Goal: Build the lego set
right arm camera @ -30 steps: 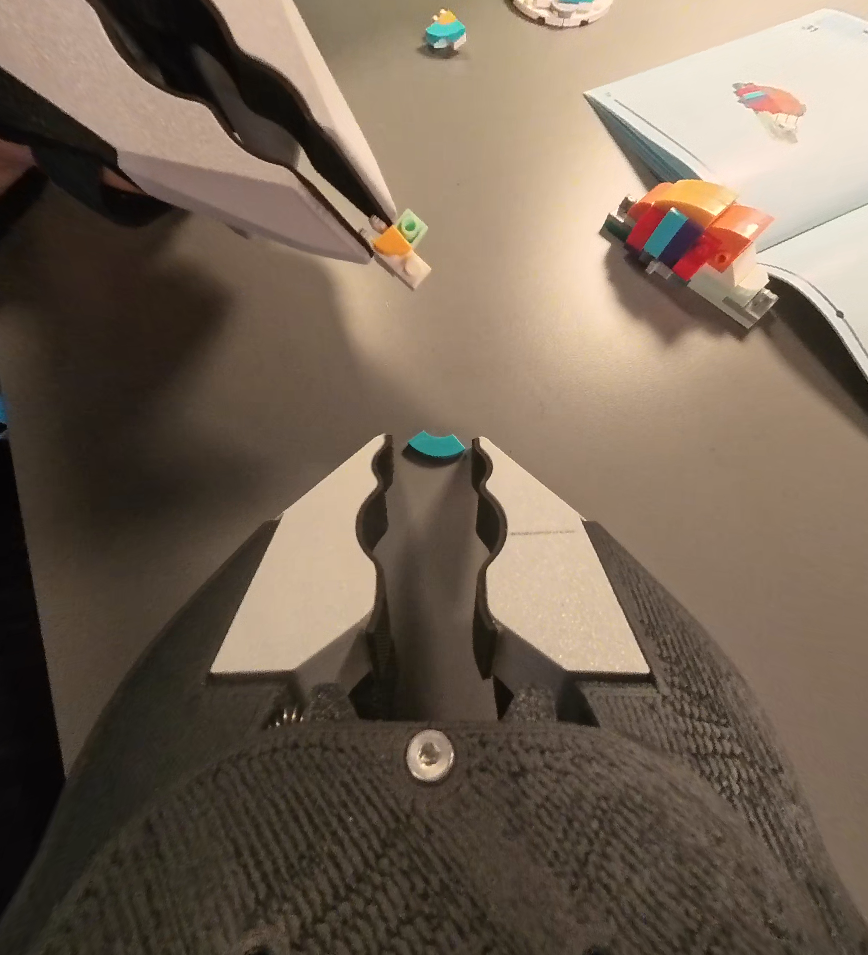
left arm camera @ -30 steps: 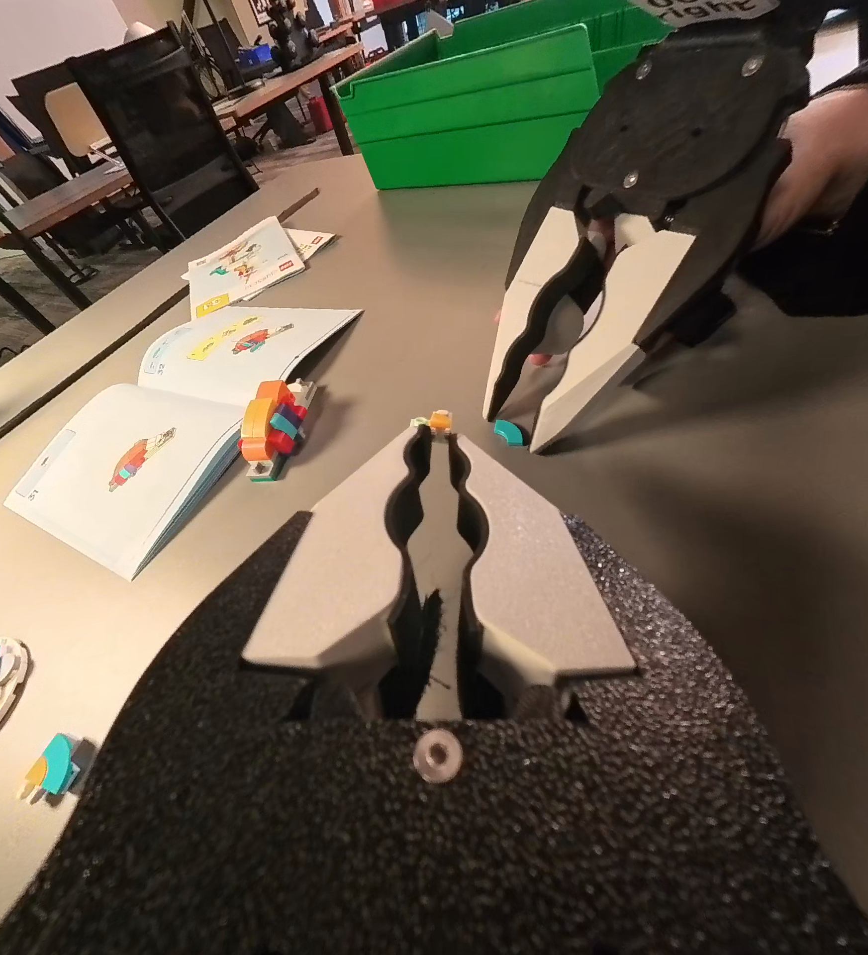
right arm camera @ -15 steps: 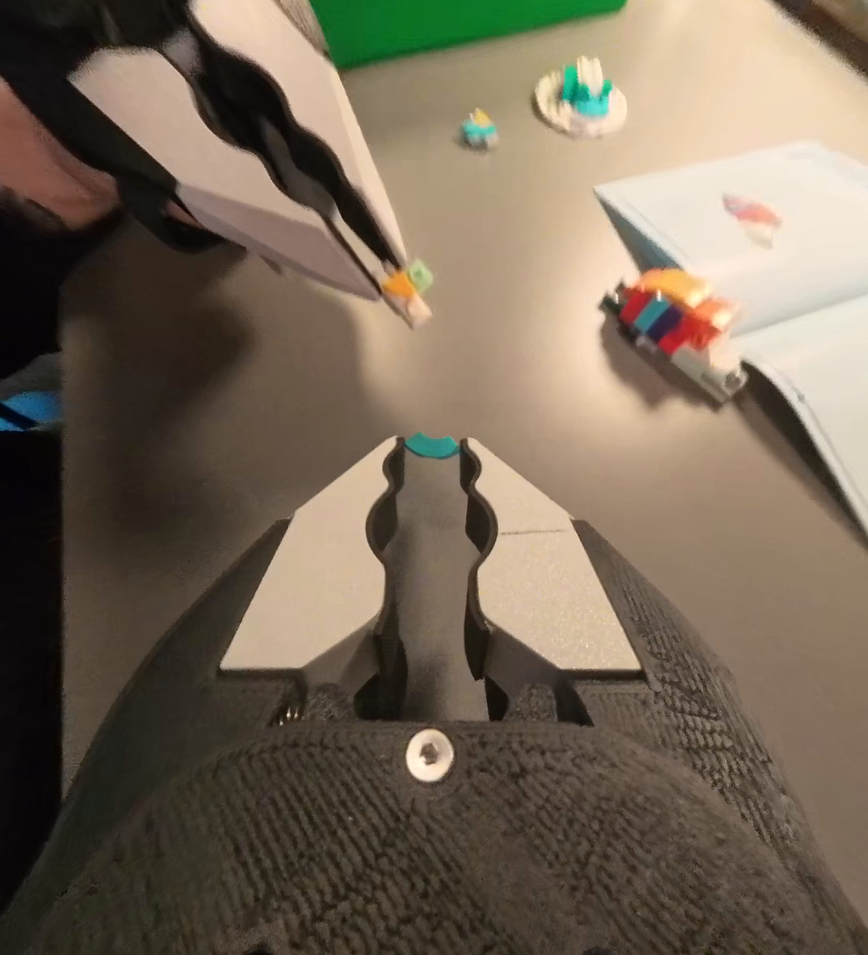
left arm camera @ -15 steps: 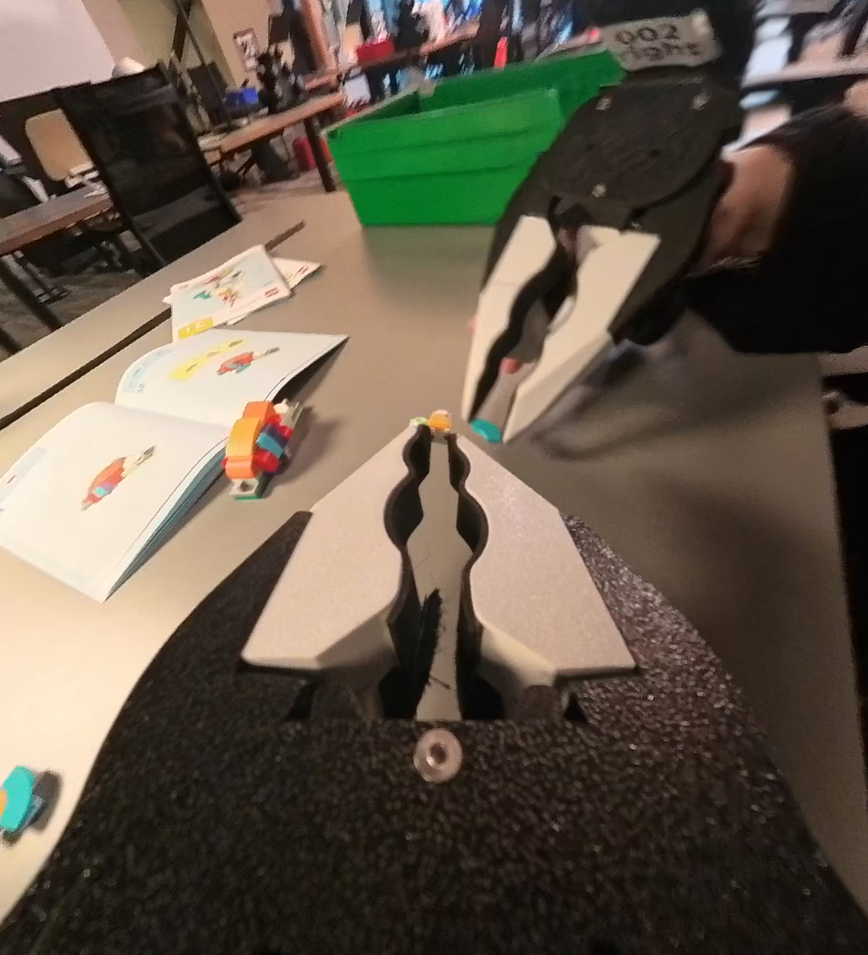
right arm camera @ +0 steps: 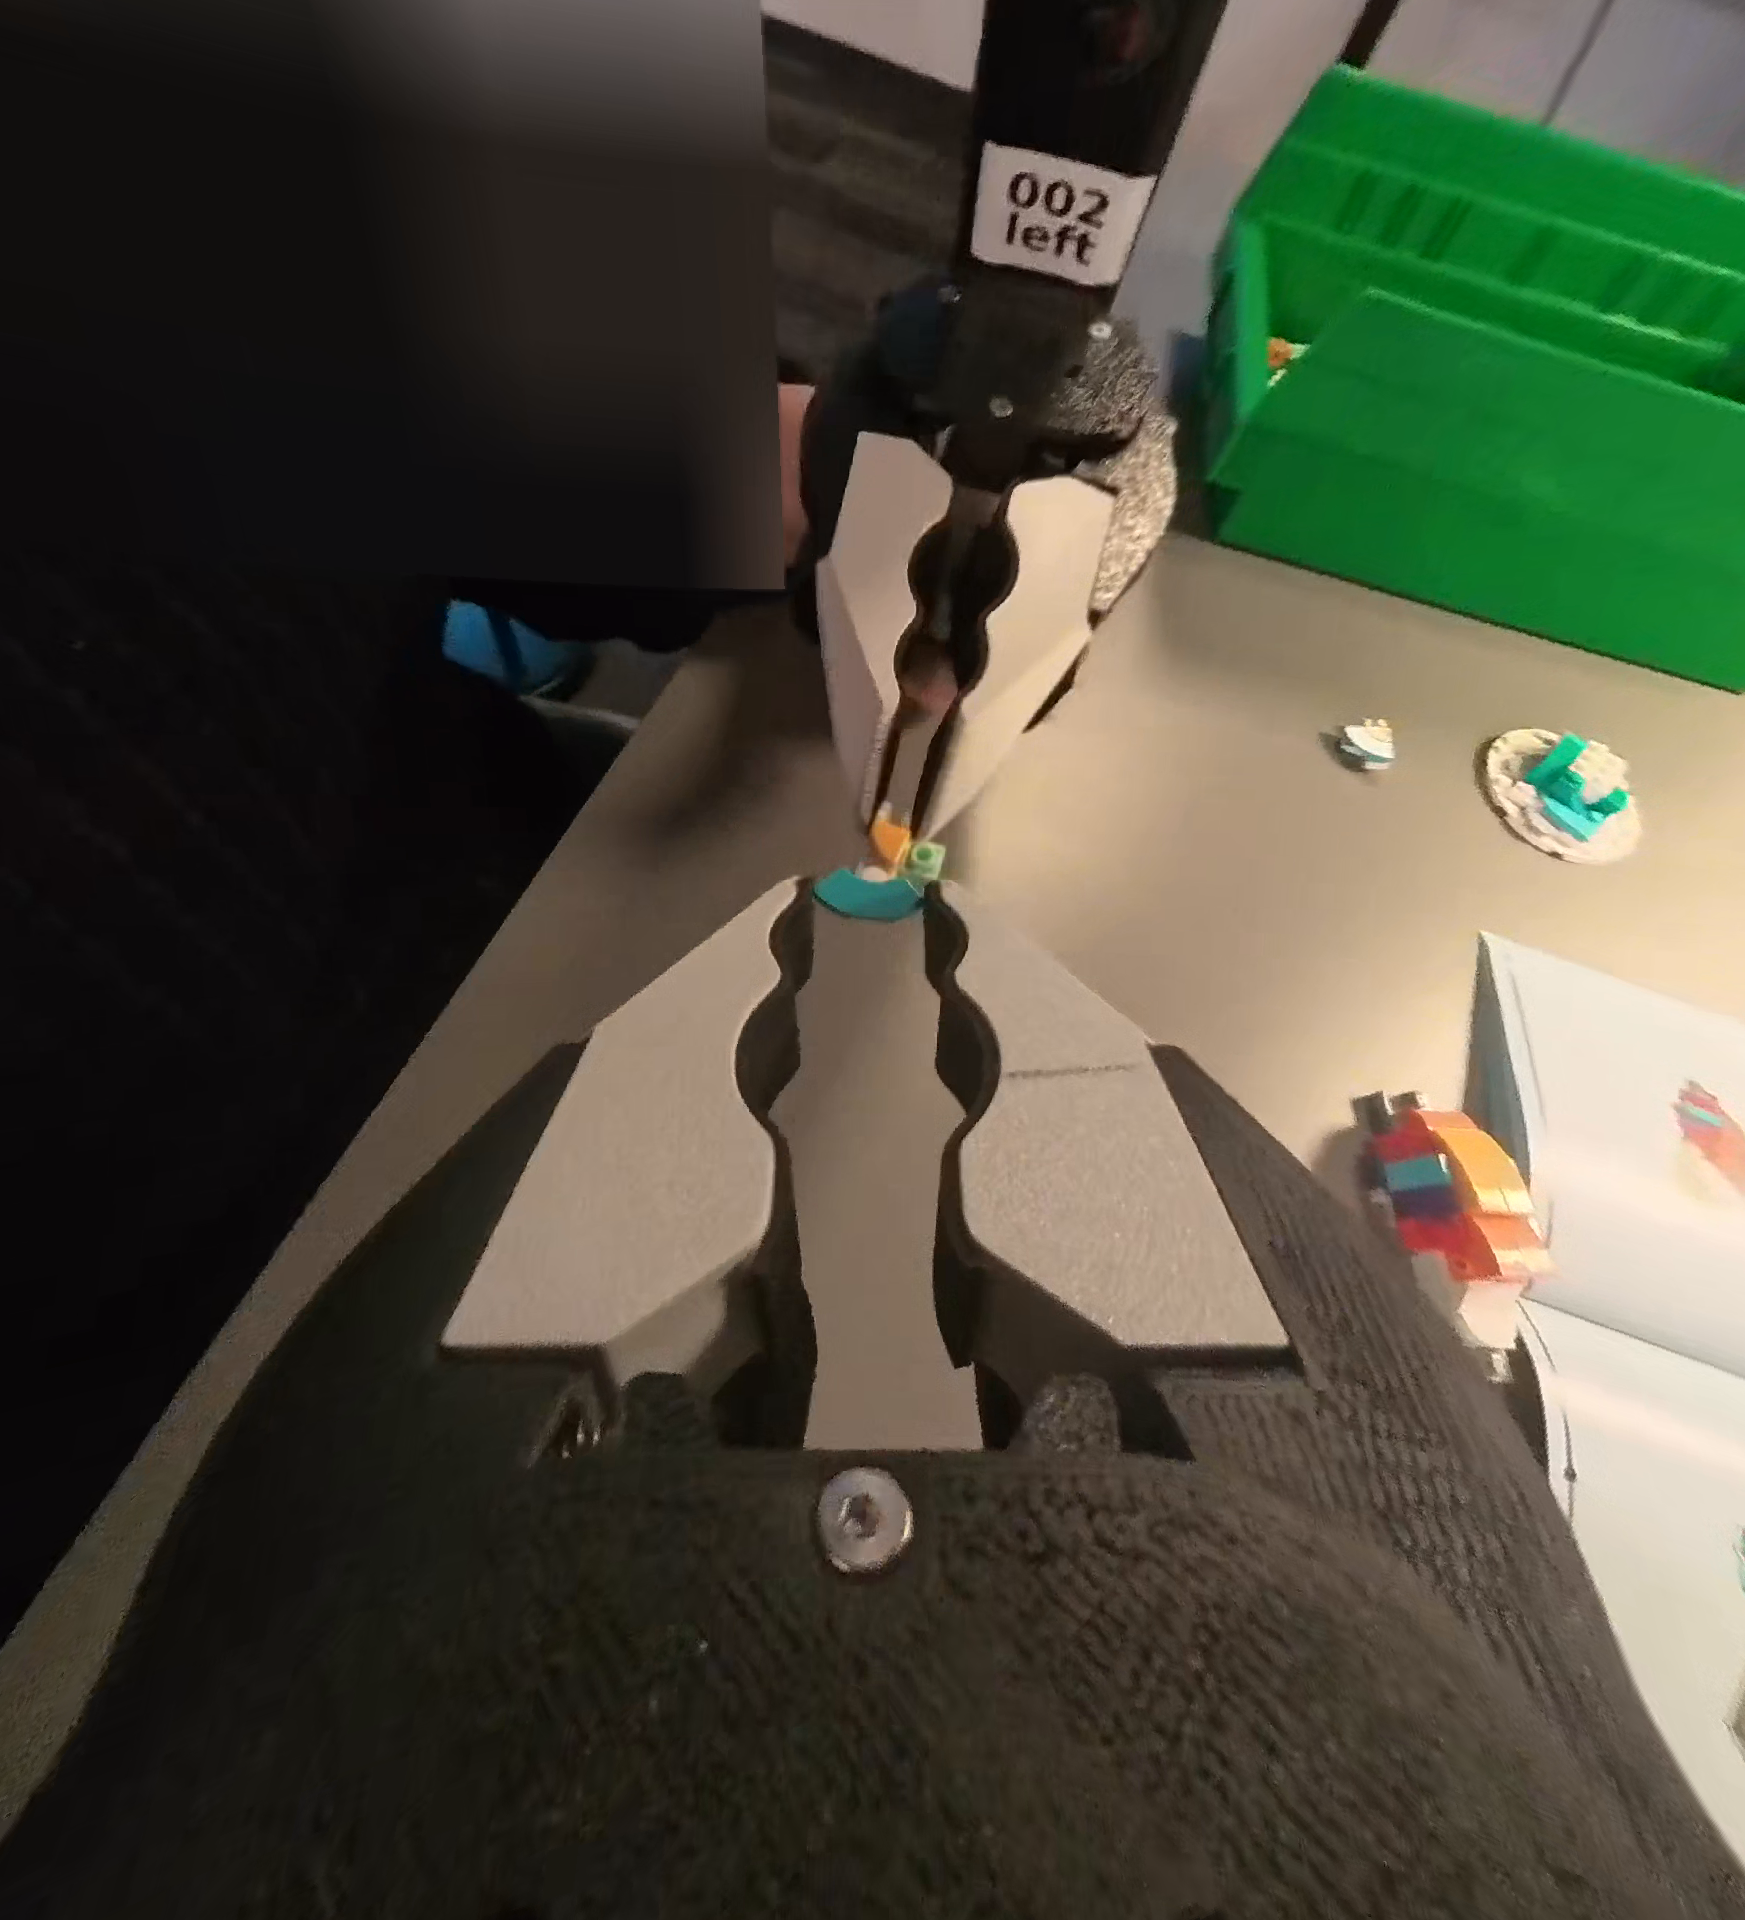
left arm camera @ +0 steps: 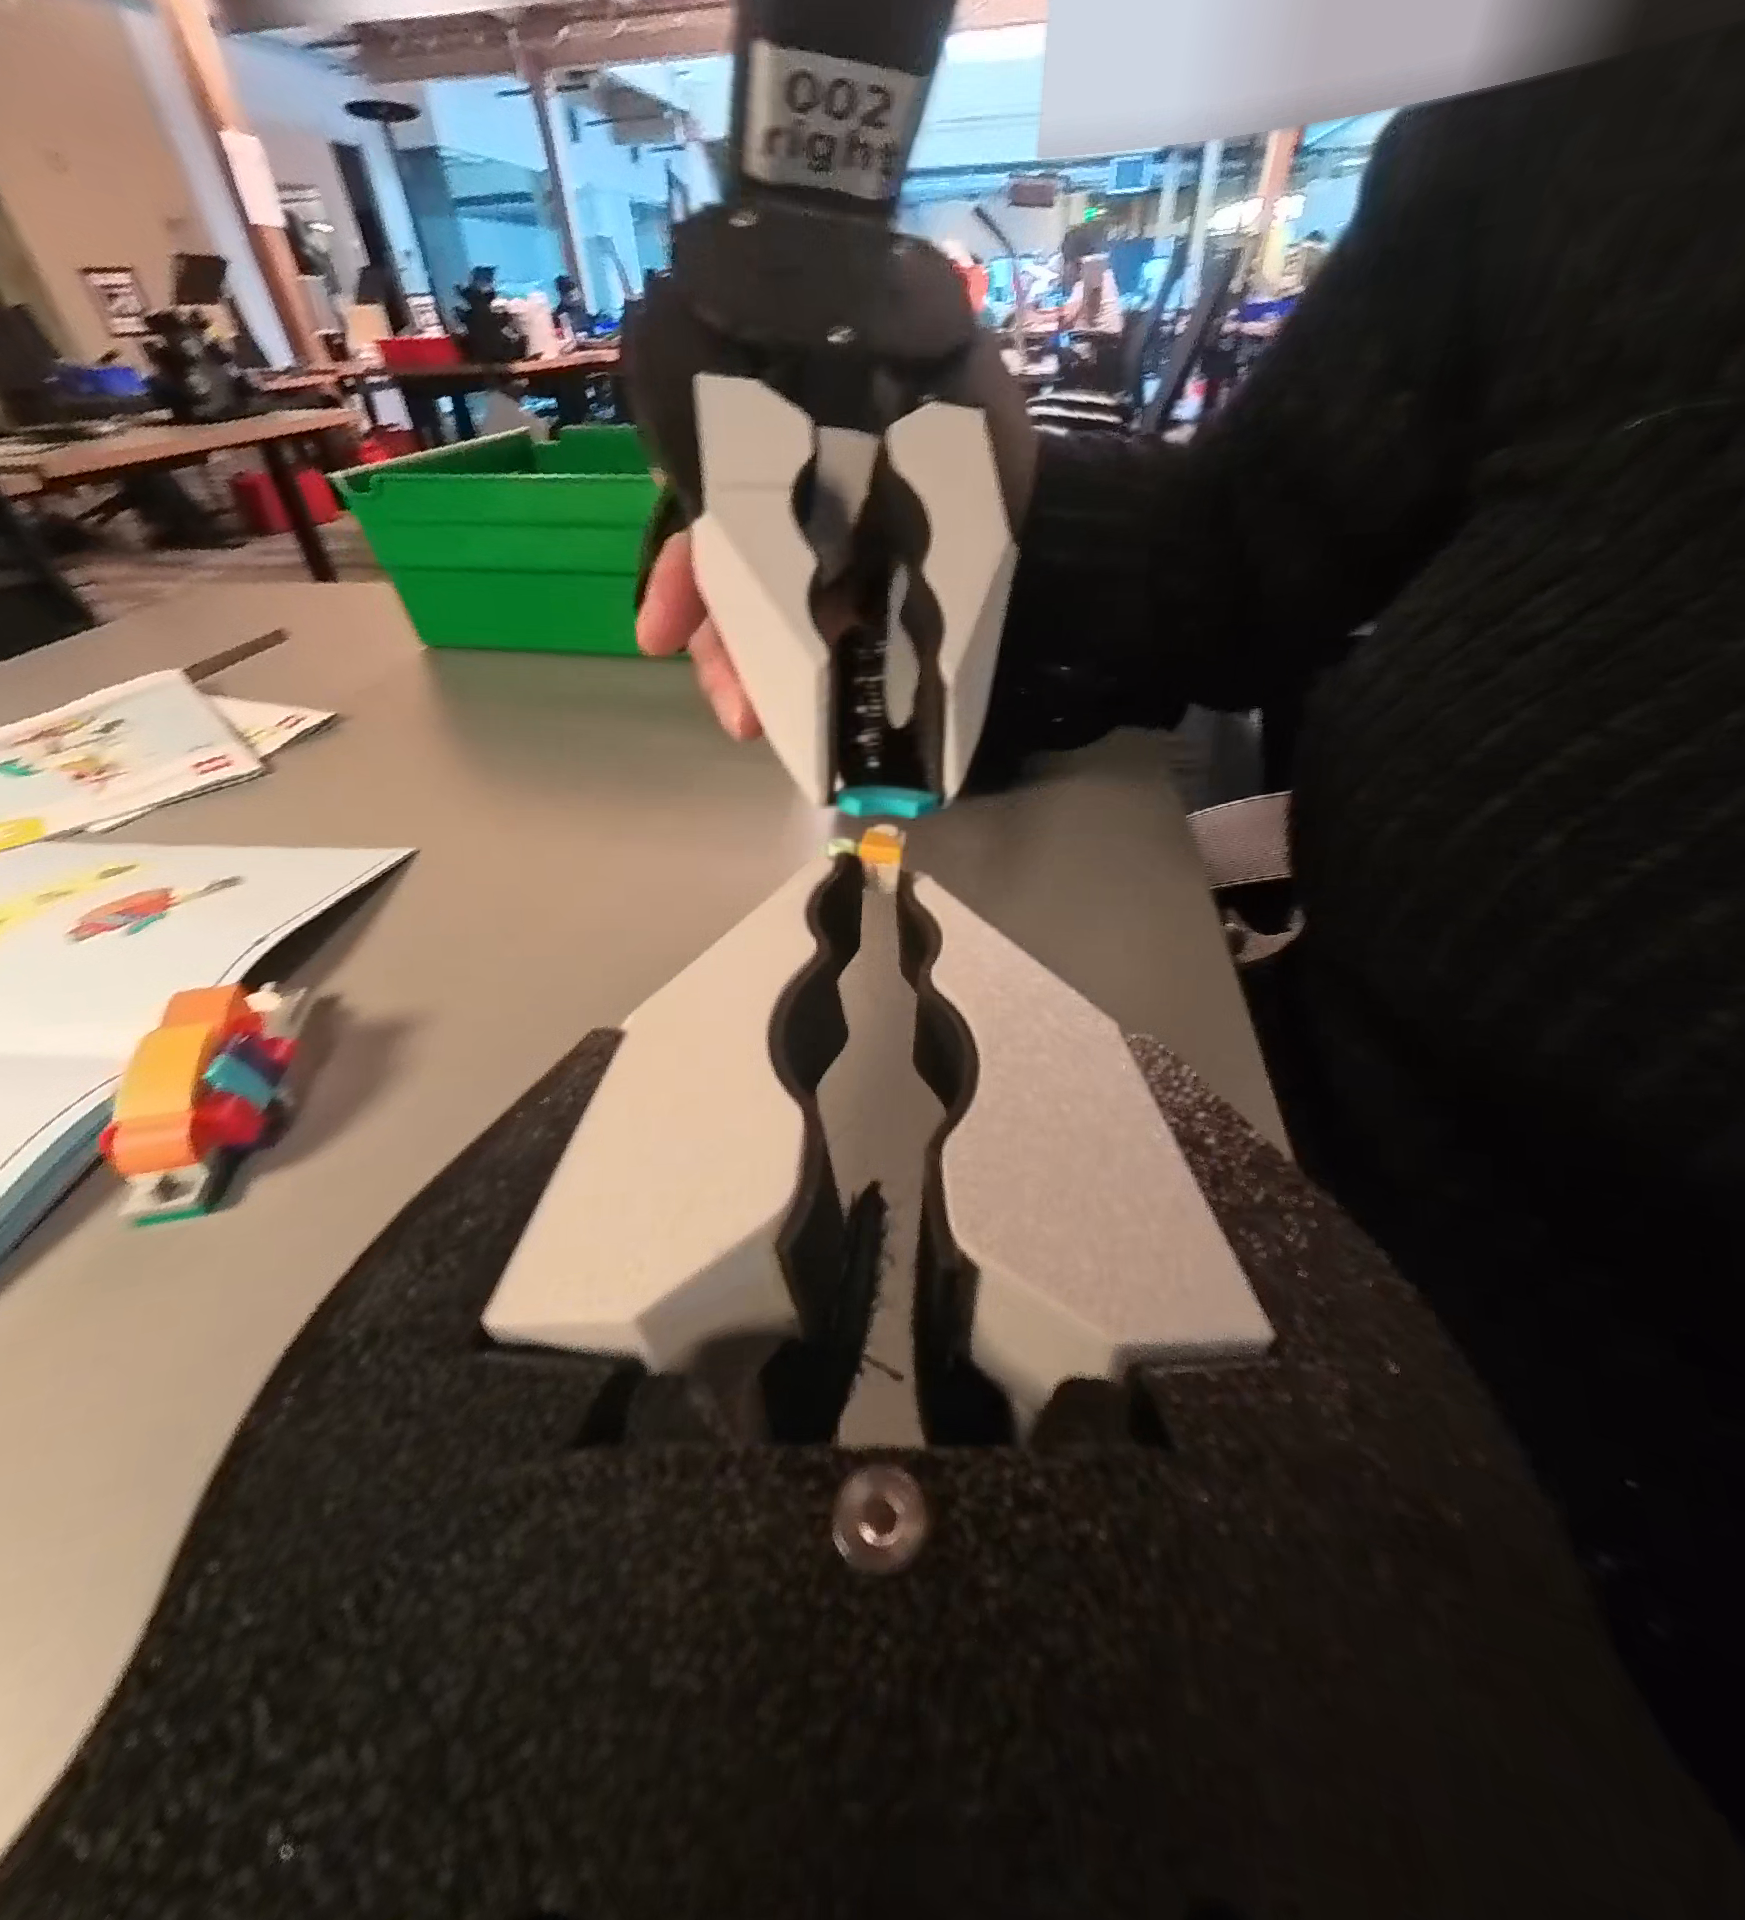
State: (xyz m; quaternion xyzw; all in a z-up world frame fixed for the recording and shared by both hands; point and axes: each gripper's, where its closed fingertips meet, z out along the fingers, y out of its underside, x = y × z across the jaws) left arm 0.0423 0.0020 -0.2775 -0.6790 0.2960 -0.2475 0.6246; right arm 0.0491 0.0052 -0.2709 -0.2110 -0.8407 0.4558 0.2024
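Note:
My left gripper [left arm camera: 873, 878] is shut on a small assembly [left arm camera: 878, 847] of orange, green and white bricks, held above the table. My right gripper [right arm camera: 863, 899] is shut on a teal curved piece [right arm camera: 863, 894]. The two grippers face each other tip to tip, and the teal piece [left arm camera: 883, 801] sits just above the small assembly [right arm camera: 904, 844], close or touching. The right gripper also shows in the left wrist view [left arm camera: 883, 795], the left gripper in the right wrist view [right arm camera: 904, 826].
A multicoloured lego build [left arm camera: 198, 1101] [right arm camera: 1450, 1195] lies by an open instruction booklet [left arm camera: 68, 956] [right arm camera: 1678, 1195]. Green bins [left arm camera: 515, 551] [right arm camera: 1533, 447] stand at the back. A round white base with teal parts [right arm camera: 1564, 795] and a small piece [right arm camera: 1367, 743] lie on the table. A person's dark sleeve [left arm camera: 1522, 727] is at the table edge. My left and right fingertips are right by each other. My right gripper's tips are some 15 centimeters from the multicoloured lego build [right arm camera: 1450, 1195]. The left camera catches it too, in the left wrist view [left arm camera: 228, 1042].
My right gripper closed on the teal piece, lifted it off the table and turned to face the left gripper. Both grippers rose and came together tip to tip.

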